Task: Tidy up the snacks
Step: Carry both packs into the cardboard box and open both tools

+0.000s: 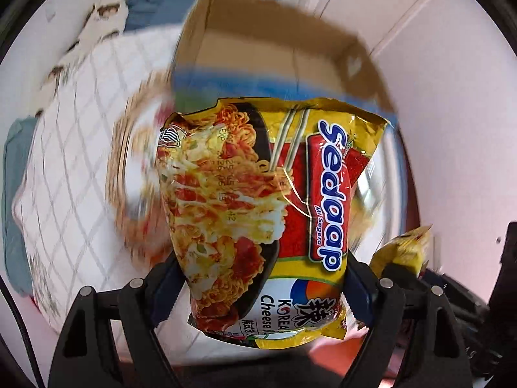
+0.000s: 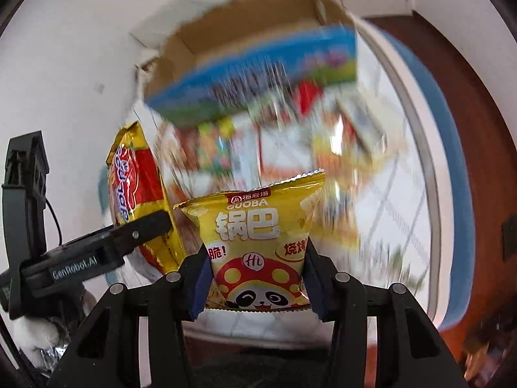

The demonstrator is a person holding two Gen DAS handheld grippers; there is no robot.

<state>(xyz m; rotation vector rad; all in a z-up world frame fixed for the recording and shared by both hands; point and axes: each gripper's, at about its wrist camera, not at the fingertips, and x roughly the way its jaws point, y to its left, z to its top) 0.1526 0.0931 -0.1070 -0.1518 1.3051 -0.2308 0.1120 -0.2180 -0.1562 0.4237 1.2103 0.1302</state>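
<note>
Fingers (image 1: 168, 278) of your left gripper (image 1: 261, 287) are pinching the Sedaap noodle packet (image 1: 258, 213) by its lower half, with its long axis running away from you towards the open cardboard box (image 1: 258, 42), which is lying straight ahead on the far side. Blurred loose snacks (image 1: 142, 168) are sitting below on the quilted white cover (image 1: 74, 148). From your right wrist, the right gripper (image 2: 255, 278) is squeezing the yellow Guoba bag (image 2: 258, 242) at its lower part, its top pointing the same way, towards the box (image 2: 245, 22) far ahead. Your left gripper (image 2: 142, 232) with its packet (image 2: 142, 200) is showing just to the left, both hands seeming about equally near the box.
</note>
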